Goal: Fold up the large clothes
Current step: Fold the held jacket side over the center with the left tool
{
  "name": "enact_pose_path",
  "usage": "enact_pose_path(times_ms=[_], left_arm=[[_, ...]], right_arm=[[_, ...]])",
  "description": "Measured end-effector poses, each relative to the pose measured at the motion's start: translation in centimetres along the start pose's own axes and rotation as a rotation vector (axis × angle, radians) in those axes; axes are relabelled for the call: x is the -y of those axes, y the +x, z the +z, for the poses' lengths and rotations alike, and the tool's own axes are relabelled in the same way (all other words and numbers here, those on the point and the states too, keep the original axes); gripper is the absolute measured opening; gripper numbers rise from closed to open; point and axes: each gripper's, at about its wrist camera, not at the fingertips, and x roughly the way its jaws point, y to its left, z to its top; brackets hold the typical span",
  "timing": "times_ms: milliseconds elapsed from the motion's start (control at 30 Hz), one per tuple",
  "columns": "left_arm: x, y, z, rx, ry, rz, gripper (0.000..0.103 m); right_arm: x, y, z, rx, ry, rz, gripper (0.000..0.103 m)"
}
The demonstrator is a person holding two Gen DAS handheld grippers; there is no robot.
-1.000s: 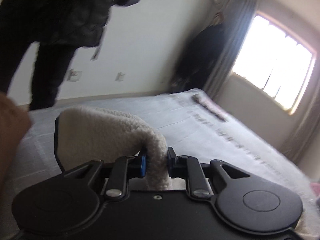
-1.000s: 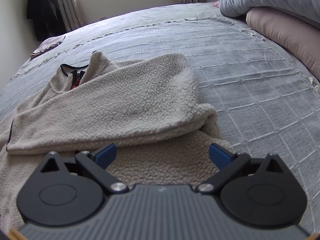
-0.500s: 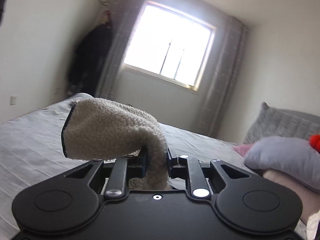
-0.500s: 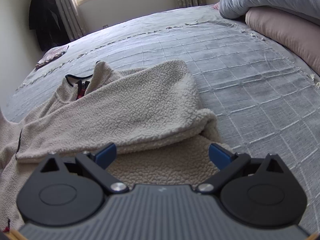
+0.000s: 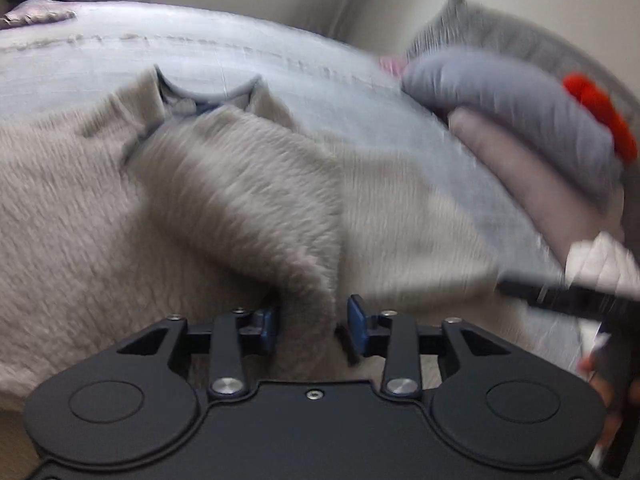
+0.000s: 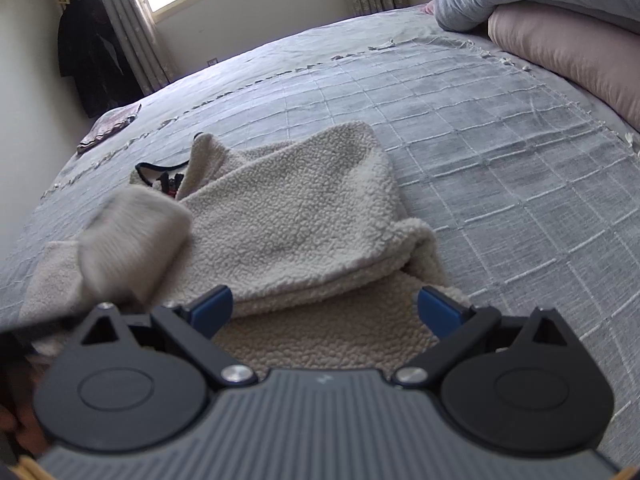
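Observation:
A cream fleece pullover (image 6: 296, 208) with a dark-trimmed collar (image 6: 160, 168) lies on the grey bed cover, its right sleeve folded across the body. My left gripper (image 5: 312, 320) holds the left sleeve (image 5: 248, 200) between its blue pads, which stand slightly apart, and the sleeve lies over the body toward the collar (image 5: 204, 96). That sleeve end shows blurred in the right wrist view (image 6: 132, 232). My right gripper (image 6: 324, 306) is open and empty, hovering over the pullover's lower right part.
Grey and pink pillows (image 6: 552, 12) are stacked at the bed's right side, also in the left wrist view (image 5: 520, 120). A small folded cloth (image 6: 108, 128) lies at the far left corner. A dark coat (image 6: 92, 48) hangs by the window curtain.
My left gripper has swung the sleeve from high in the air down over the pullover's body. Its jaws have widened a little. The right gripper has drawn back slightly, still open.

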Motion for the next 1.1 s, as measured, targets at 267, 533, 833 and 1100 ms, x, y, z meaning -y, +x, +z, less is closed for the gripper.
enact_pose_path(times_ms=[267, 533, 833, 1100], left_arm=[[0.4, -7.1, -2.6, 0.095, 0.087, -0.023, 0.06], [-6.8, -15.0, -6.1, 0.319, 0.04, 0.376, 0.057], [-15.2, -14.3, -8.0, 0.319, -0.302, 0.417, 0.044], [-15.4, -14.6, -8.3, 0.298, -0.323, 0.377, 0.041]], right_arm=[[-1.5, -0.7, -0.2, 0.019, -0.048, 0.039, 0.101], [-8.4, -1.2, -1.6, 0.058, -0.229, 0.135, 0.101], [-20.2, 5.5, -3.2, 0.087, -0.614, 0.058, 0.098], [-11.5, 6.2, -0.3, 0.053, -0.314, 0.061, 0.087]])
